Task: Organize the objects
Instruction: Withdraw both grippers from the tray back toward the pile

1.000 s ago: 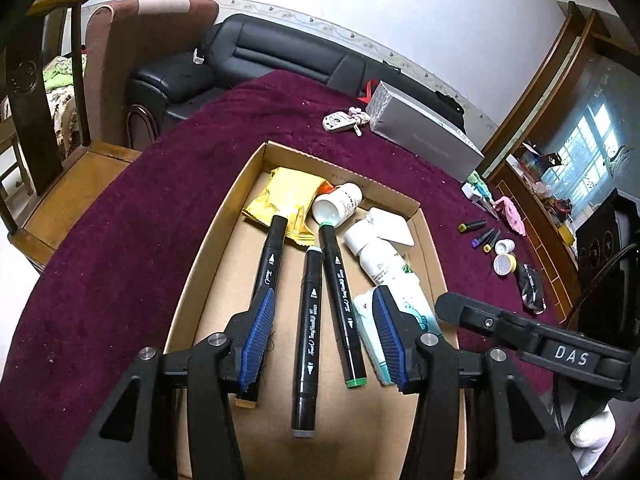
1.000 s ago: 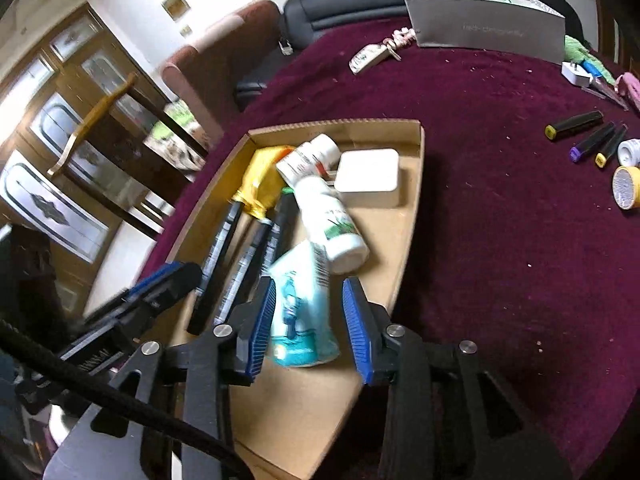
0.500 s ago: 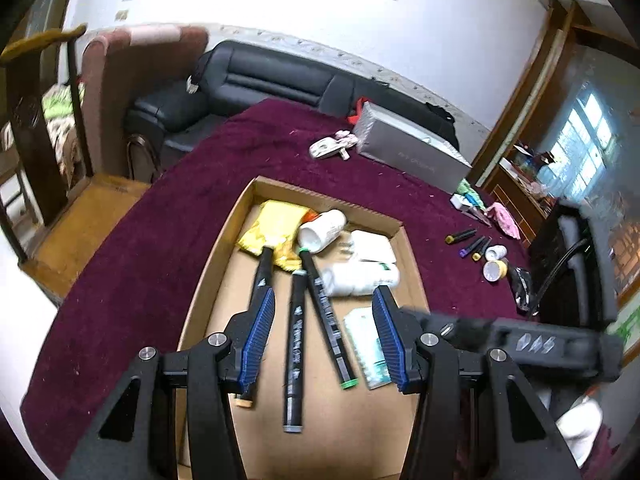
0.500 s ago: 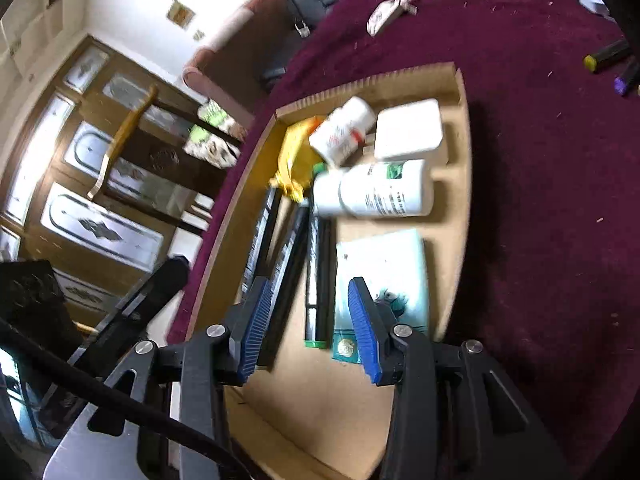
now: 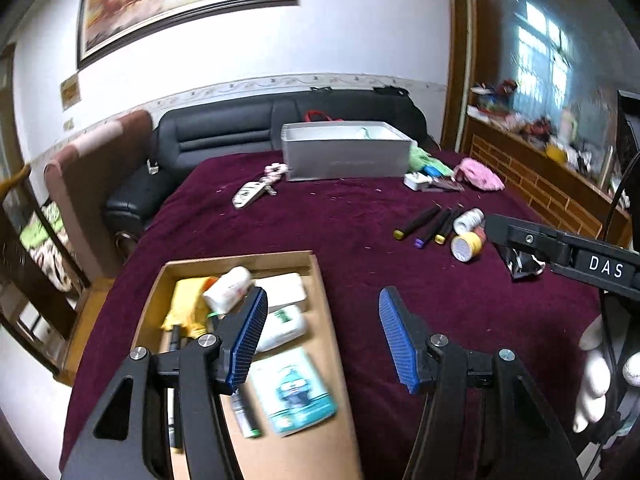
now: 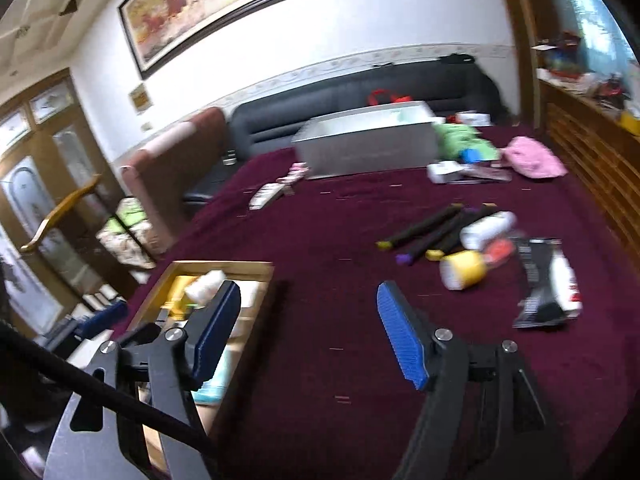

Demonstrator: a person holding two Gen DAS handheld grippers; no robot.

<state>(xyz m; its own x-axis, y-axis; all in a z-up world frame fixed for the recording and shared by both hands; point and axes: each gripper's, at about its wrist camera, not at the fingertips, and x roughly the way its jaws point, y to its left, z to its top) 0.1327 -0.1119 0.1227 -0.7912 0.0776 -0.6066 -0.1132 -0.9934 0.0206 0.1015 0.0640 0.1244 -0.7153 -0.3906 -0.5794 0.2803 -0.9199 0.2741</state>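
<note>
Cardboard tray (image 5: 324, 304) sitting lower left on the maroon table (image 5: 340, 220), left gripper (image 5: 320, 336) and right gripper (image 6: 308, 332) hovering, jaws gaping wide, gripping nothing, markers (image 6: 424, 228) lying right of centre.

Daylight from window (image 5: 540, 52) at right, blown out and hazy. Room evenly bright, soft shadows on the table (image 5: 340, 216). Strong fisheye bend and dark corners in both views. Motion blur throughout, worst in the right wrist view; painting (image 6: 224, 4) glare-washed.

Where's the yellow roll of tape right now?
In the left wrist view the yellow tape roll lies on the maroon cloth, right of the cardboard box, beside three markers.
</note>
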